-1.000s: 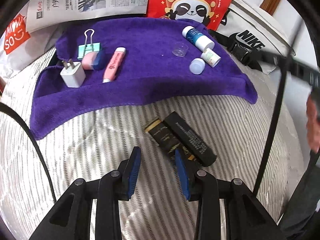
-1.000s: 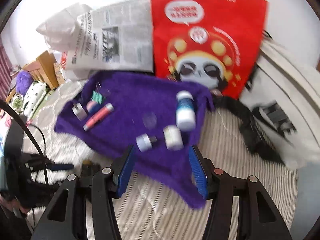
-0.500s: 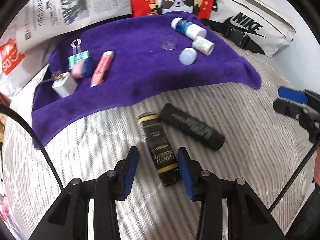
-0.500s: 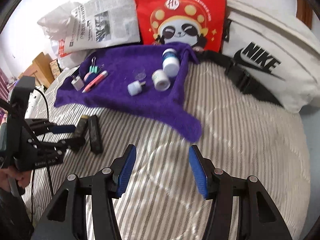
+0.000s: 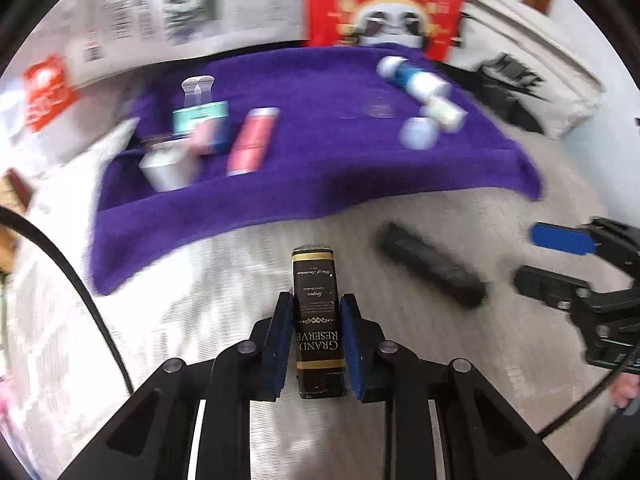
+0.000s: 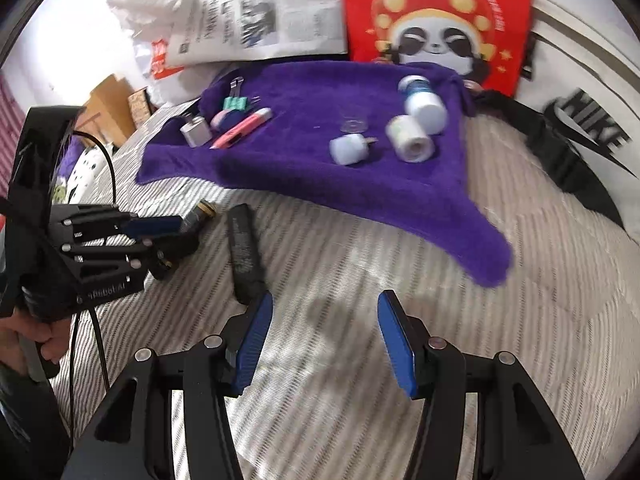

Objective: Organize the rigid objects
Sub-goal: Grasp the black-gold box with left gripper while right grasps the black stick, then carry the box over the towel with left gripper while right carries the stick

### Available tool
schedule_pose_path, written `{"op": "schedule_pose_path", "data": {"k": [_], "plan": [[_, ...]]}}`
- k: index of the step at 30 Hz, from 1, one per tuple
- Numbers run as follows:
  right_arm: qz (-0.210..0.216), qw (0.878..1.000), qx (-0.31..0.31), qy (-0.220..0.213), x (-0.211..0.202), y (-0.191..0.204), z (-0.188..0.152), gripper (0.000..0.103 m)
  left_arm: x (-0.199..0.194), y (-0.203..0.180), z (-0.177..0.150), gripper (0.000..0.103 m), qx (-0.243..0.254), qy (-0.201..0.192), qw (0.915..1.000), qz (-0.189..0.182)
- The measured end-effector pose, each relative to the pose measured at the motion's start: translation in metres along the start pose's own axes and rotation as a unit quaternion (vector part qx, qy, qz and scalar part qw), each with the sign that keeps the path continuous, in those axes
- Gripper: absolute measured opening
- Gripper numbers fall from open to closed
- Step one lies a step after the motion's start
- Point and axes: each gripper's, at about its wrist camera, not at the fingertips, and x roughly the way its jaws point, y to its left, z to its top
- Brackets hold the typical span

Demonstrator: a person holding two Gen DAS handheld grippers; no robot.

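My left gripper (image 5: 316, 312) is shut on a black and gold "Grand Reserve" box (image 5: 318, 312) and holds it over the striped bed; it also shows in the right wrist view (image 6: 200, 212). A black tube (image 5: 432, 264) lies to its right, also seen in the right wrist view (image 6: 245, 252). My right gripper (image 6: 324, 336) is open and empty, just right of that tube. The purple towel (image 5: 320, 152) holds a charger (image 5: 168, 168), a clip (image 5: 200, 120), a pink tube (image 5: 252, 140) and small bottles (image 5: 416, 76).
A newspaper (image 6: 272, 12), a red panda bag (image 6: 436, 16) and a white Nike bag (image 6: 588, 92) stand behind the towel. A black cable (image 5: 80, 284) runs at the left. The right gripper shows at the right edge of the left wrist view (image 5: 576, 264).
My left gripper has closed on the black and gold box and lifted it toward the towel. My right gripper has moved closer to the black tube.
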Motion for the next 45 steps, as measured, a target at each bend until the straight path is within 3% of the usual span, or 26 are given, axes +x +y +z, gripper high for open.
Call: {"op": "schedule_pose_path", "data": {"k": [6,11,12,15,16,28,35,39,45], "plan": [[0.009,0.999,-0.036,0.018,0.028,0.030,0.011,0.054,-0.005,0.057,-0.012,0.023,-0.048,0.004,0.9988,0.010],[-0.007,0.998,-0.064,0.009,0.037,0.045,0.019,0.051,-0.006,0.063,-0.018,0.023,-0.035,0.001,0.9994,0.005],[-0.016,0.997,-0.073,0.007,0.039,0.048,0.020,0.049,-0.006,0.063,-0.018,0.023,-0.035,-0.001,0.9994,0.006],[-0.018,0.996,-0.093,0.004,0.042,0.056,0.023,0.024,-0.007,0.063,-0.018,0.024,-0.038,-0.003,0.9993,0.005],[-0.025,0.996,-0.090,0.008,0.041,0.055,0.024,0.022,-0.007,0.063,-0.018,0.024,-0.037,-0.004,0.9993,0.004],[-0.048,0.995,-0.086,0.036,0.038,0.060,0.018,0.022,-0.011,0.062,-0.020,0.024,-0.027,-0.007,0.9996,0.006],[-0.032,0.995,-0.085,0.036,0.040,0.056,0.023,0.022,-0.010,0.063,-0.017,0.024,-0.032,-0.001,0.9995,-0.002],[-0.014,0.997,-0.068,0.035,0.035,0.050,0.026,0.022,-0.016,0.066,-0.017,0.023,-0.043,0.004,0.9984,-0.035],[-0.015,0.998,-0.058,0.016,0.013,0.040,0.043,0.022,-0.030,0.068,-0.001,0.022,-0.043,-0.007,0.9983,-0.038]]}}
